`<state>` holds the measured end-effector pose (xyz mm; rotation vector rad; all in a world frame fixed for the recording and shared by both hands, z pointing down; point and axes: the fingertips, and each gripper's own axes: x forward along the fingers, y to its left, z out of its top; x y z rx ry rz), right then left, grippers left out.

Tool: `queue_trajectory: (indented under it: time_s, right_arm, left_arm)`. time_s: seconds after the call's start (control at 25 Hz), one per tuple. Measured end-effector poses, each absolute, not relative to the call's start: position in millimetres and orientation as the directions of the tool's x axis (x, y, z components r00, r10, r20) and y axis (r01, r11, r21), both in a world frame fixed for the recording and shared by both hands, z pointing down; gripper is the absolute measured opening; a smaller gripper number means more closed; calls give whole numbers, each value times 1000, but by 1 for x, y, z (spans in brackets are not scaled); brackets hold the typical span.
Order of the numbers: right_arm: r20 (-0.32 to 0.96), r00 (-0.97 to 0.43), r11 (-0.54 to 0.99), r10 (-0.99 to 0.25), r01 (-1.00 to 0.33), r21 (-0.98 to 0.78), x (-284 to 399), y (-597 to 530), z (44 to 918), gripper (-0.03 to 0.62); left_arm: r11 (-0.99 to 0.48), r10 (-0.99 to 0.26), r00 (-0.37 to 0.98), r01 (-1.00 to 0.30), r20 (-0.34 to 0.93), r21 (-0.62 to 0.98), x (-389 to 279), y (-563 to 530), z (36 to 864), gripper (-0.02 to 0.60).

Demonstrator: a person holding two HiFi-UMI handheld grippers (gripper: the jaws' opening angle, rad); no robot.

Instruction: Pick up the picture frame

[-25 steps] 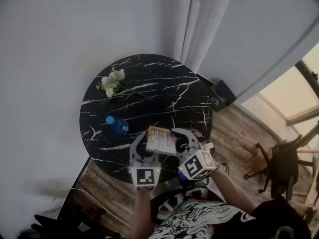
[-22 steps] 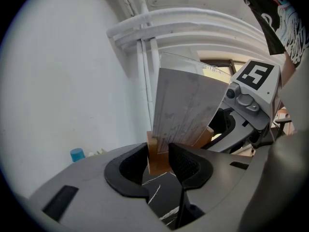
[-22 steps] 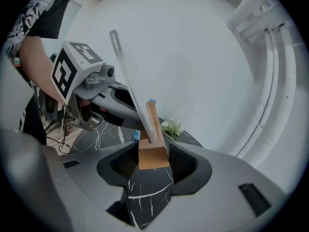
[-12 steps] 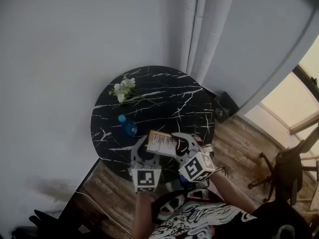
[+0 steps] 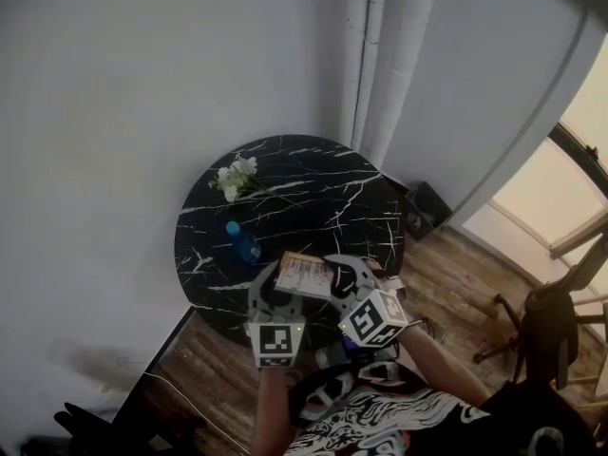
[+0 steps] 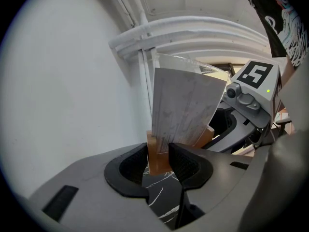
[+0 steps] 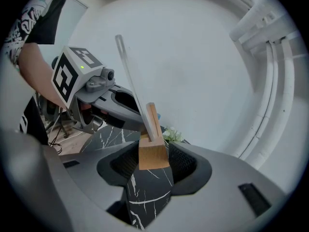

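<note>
Left gripper (image 6: pixel 159 157) and right gripper (image 7: pixel 153 154): each pair of jaws is clamped on a wooden foot of the picture frame (image 5: pixel 304 275), at opposite ends. Frame is held above the near edge of the black marble table (image 5: pixel 313 174). Bottle (image 5: pixel 242 245) and flowers (image 5: pixel 235 177) lie beyond.

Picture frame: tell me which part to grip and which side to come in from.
Grip the picture frame by its wooden base, not the thin clear pane standing in its slot. The base is a flat-sided block that fingers can pinch squarely. Come in from the person's side, one gripper toward each end, as the left gripper and right gripper hold it now.
</note>
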<state>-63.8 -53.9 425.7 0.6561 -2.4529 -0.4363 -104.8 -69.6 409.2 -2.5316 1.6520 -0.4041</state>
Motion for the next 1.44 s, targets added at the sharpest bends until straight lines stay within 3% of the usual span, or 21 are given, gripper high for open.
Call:
queue_trajectory:
  time_s: [1.44]
  right_arm:
    - [468, -714, 849, -521, -374, 374, -35, -67, 449, 183]
  left_arm:
    - [-463, -878, 419, -865, 232, -193, -76, -86, 435, 147]
